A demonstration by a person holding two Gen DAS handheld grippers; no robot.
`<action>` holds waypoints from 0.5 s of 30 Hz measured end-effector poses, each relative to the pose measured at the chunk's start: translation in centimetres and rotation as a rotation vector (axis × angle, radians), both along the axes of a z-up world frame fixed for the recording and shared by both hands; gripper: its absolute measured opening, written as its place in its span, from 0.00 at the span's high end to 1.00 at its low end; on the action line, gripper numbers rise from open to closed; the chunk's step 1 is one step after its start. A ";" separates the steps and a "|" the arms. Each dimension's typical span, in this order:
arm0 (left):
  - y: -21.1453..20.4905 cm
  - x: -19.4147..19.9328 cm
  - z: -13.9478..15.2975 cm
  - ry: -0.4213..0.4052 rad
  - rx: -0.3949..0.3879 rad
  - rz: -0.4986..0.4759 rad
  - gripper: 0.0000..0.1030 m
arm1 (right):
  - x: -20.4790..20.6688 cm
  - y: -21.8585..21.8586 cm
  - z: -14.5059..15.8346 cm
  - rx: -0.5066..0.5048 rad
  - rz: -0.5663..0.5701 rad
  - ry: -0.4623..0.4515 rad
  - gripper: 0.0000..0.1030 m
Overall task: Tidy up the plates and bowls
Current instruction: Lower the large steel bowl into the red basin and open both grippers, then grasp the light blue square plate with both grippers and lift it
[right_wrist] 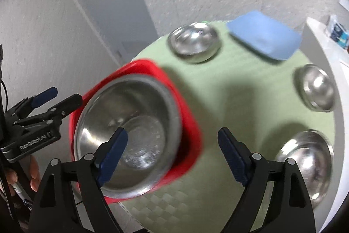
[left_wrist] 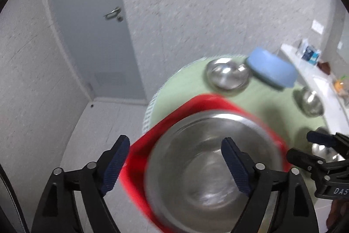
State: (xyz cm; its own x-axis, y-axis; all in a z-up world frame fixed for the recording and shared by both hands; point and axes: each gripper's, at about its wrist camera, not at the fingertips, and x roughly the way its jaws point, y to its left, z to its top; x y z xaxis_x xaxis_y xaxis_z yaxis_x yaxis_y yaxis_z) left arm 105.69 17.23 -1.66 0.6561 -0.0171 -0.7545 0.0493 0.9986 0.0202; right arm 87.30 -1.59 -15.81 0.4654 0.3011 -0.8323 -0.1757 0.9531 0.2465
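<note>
Green-matted bench (right_wrist: 229,102) is carrying a large steel bowl (right_wrist: 128,134) nested in a red plate (right_wrist: 189,123) — both the left gripper (left_wrist: 174,163) and right gripper (right_wrist: 172,154) are hovering spread apart, gripping nothing.

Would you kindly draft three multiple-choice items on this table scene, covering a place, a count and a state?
1. Where does the large steel bowl sit?
A. In the red container
B. On the blue dish
C. On the floor

2. How many small steel bowls lie loose on the green mat?
A. One
B. Three
C. Five

3. How is the right tool?
A. Shut on a bowl
B. Open, holding nothing
C. Out of view

Answers:
1 A: the large steel bowl sits inside the red container.
2 B: three small steel bowls show on the green mat.
3 B: the right tool has its jaws apart, empty.
</note>
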 end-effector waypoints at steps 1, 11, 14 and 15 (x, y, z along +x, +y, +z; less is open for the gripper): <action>-1.0 -0.1 0.4 -0.009 -0.009 -0.016 0.18 | -0.1 -0.9 0.3 0.003 -0.013 -0.007 0.16; -12.1 0.7 1.0 -0.021 -0.032 -0.141 0.13 | -0.3 -14.1 2.4 -0.013 -0.171 -0.072 0.13; -15.0 3.1 0.6 -0.001 -0.032 -0.151 0.13 | 0.6 -17.9 2.3 -0.013 -0.195 -0.067 0.13; -16.1 3.9 0.5 0.004 -0.037 -0.154 0.12 | 1.2 -19.3 2.2 -0.008 -0.198 -0.062 0.13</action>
